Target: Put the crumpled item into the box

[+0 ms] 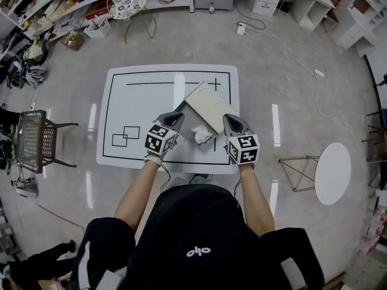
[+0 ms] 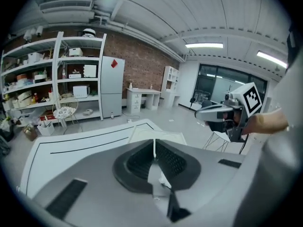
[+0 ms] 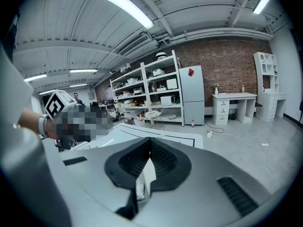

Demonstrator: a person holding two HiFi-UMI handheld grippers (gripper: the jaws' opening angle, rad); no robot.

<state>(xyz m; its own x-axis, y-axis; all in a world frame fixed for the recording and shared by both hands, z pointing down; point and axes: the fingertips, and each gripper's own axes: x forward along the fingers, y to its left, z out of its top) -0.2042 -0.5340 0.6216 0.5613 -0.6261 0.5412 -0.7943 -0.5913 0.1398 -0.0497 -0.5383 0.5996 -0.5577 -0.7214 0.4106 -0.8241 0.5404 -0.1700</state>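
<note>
The crumpled item (image 1: 202, 133), mid-frame, looks light and squashy, and I judge my left gripper (image 2: 155, 150) has its jaws pinching a thin fold, my right gripper (image 3: 150, 145) its jaws pressed together.

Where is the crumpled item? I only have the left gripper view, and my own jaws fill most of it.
Observer: From the head view, the crumpled item shows between the left gripper and the right gripper, close by the near edge of the box.
Operator: Are the right gripper's jaws open?
Observer: No. The right gripper view shows them together at the tips.
</note>
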